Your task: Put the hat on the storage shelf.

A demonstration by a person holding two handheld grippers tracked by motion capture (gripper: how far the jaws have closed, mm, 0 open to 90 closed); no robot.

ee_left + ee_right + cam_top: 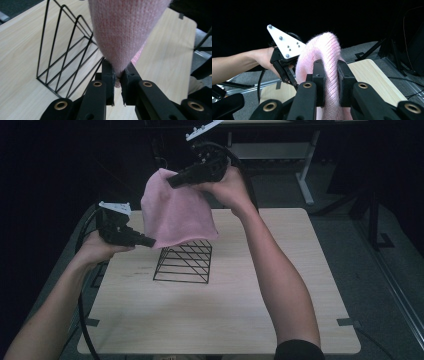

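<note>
A pink knitted cloth (175,212) hangs in the air above a black wire rack (185,262) on the wooden table (225,310). My right gripper (172,181) is raised high and shut on the cloth's top edge; in the right gripper view the pink cloth (328,57) bulges between the jaws of the right gripper (329,72). My left gripper (151,241) is lower, at the left, shut on the cloth's bottom corner. In the left gripper view the cloth (125,30) tapers down into the left gripper (118,75), with the wire rack (67,52) to its left.
The wire rack stands upright near the middle of the table, just under the cloth's lower edge. A desk frame (305,175) stands on the floor beyond the table. The left hand and its gripper (287,60) appear in the right gripper view.
</note>
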